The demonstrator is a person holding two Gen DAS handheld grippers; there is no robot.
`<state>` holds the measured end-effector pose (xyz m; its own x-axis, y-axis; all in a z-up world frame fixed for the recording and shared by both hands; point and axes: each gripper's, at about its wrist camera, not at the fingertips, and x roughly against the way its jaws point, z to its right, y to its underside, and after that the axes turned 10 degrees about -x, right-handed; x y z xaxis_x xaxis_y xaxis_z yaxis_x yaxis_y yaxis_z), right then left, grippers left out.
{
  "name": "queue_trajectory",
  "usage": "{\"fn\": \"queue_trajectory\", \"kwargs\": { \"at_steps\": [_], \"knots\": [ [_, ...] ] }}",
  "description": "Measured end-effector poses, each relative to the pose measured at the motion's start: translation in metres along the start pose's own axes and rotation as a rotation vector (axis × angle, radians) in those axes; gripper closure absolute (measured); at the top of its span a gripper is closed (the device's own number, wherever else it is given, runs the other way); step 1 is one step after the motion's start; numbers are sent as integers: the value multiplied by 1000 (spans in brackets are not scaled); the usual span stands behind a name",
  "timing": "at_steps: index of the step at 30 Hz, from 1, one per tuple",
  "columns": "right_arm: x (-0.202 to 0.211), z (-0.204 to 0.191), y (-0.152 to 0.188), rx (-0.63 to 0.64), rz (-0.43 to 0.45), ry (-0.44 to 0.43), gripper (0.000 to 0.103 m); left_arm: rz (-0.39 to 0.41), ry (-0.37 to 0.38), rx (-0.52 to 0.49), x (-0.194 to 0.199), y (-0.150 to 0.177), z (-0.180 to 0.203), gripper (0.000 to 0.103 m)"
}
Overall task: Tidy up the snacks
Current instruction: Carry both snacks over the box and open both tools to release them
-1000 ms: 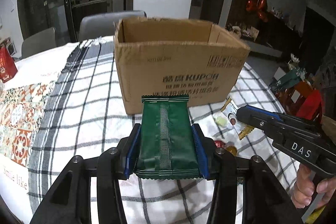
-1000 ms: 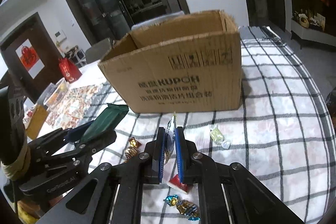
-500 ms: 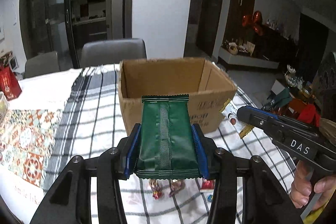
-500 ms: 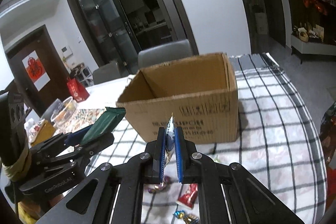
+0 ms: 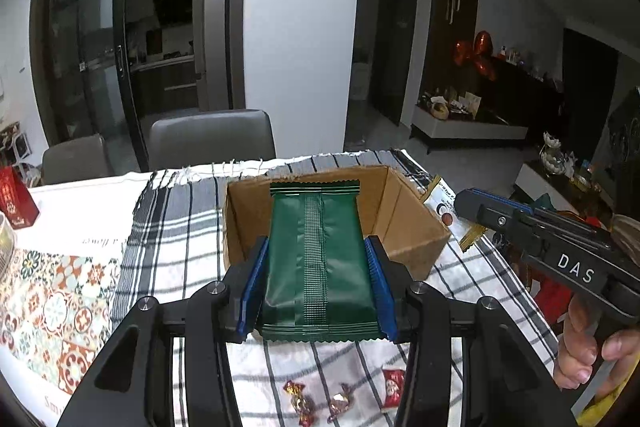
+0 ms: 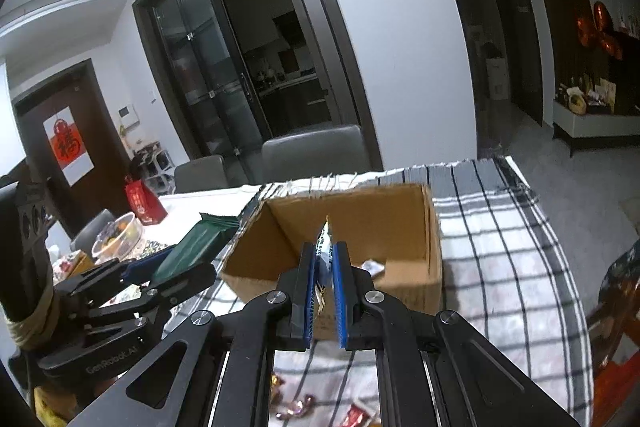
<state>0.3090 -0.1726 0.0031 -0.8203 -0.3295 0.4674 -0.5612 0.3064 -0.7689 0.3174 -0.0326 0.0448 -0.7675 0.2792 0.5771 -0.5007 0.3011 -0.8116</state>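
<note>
An open cardboard box [image 5: 404,227] stands on the checked tablecloth; it also shows in the right wrist view [image 6: 434,255]. My left gripper [image 5: 316,259] is shut on a dark green snack packet [image 5: 318,259], held above the box's near edge. My right gripper [image 6: 325,263] is shut on a thin white and gold sachet [image 6: 323,247], raised before the box; the sachet also shows in the left wrist view [image 5: 444,205] at the box's right side. A small packet [image 6: 374,265] lies inside the box.
Wrapped candies [image 5: 300,401] and a red sachet [image 5: 392,381] lie on the cloth [image 5: 176,247] near me. Grey chairs [image 5: 212,139] stand behind the table. A red bag [image 5: 16,197] and a bowl [image 6: 118,235] sit at the left.
Both grippers have risen with their snacks and moved toward the box. I now look down into the box's opening instead of at its printed front.
</note>
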Motion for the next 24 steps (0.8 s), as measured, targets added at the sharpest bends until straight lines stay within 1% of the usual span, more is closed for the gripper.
{"fn": "queue_trajectory", "kwargs": {
  "at_steps": [7,14,16,17,18,20,21,24],
  "knots": [
    [-26,2,-18,32,-9,23,94,-24,-6,-16,-28,-16,-9,57],
    [-52,7,-28,50,-29,42,93,-43,0,0,-58,-29,-20,56],
    [-58,8,-31,45,-31,58,93,-41,-2,8,-62,-32,-23,47],
    [-59,10,-31,41,-27,72,92,-38,-6,9,-62,-33,-24,38],
    [-60,11,-32,36,-29,81,87,-32,-15,10,-61,-33,-25,35],
    [-60,16,-30,13,-40,89,79,-27,-29,-1,-57,-31,-24,35],
    [-59,18,-29,4,-45,91,77,-26,-33,-8,-54,-30,-22,35],
    [-51,18,-24,5,-47,90,77,-23,-49,-19,-43,-24,-19,33]
  ]
}}
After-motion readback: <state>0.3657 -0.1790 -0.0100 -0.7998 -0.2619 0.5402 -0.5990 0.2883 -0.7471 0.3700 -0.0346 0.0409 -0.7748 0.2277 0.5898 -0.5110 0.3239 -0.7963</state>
